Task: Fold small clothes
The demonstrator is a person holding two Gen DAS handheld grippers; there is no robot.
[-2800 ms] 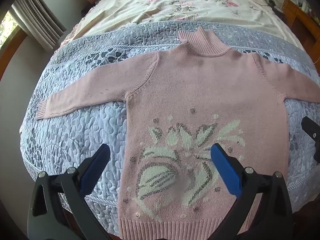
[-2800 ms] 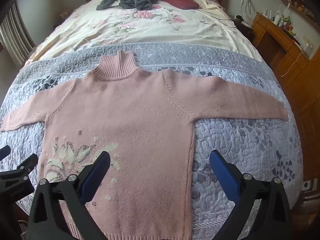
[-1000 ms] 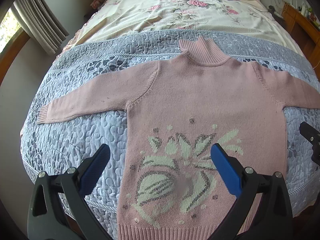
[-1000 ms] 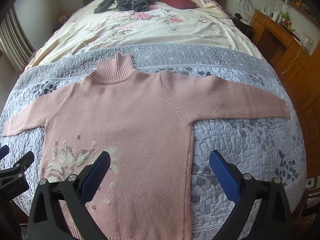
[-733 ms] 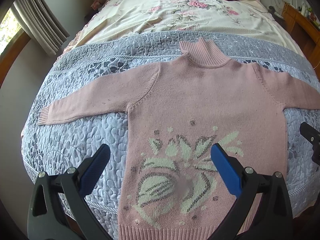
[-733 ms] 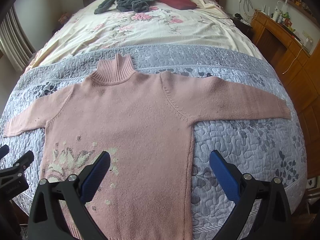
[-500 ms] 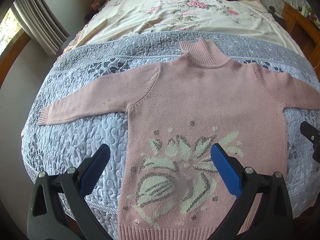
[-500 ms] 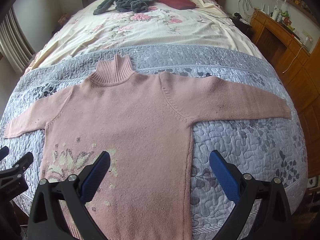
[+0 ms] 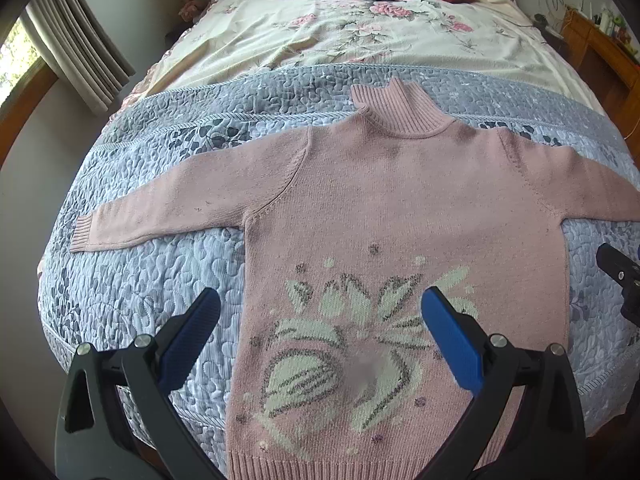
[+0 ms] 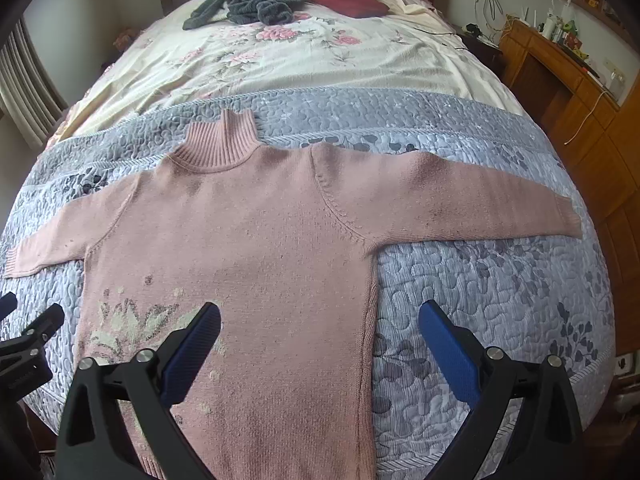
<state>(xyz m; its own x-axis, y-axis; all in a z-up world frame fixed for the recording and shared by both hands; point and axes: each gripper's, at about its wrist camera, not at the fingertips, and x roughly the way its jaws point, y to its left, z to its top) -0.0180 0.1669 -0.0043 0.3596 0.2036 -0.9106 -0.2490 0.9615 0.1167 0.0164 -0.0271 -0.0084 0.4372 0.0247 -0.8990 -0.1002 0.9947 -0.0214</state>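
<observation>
Bed carries pink sweater, grey garment, red cushion.

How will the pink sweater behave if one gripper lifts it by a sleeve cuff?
The pink sweater looks like soft knit lying flat on the quilt, so it would probably drape and sag, not stay flat. The spread sleeve would likely rise first, with the body dragging. The quilted texture may grip it slightly.

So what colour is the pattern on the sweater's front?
Pale green with grey outlines on the pink sweater, clearest in the left wrist view.
</observation>
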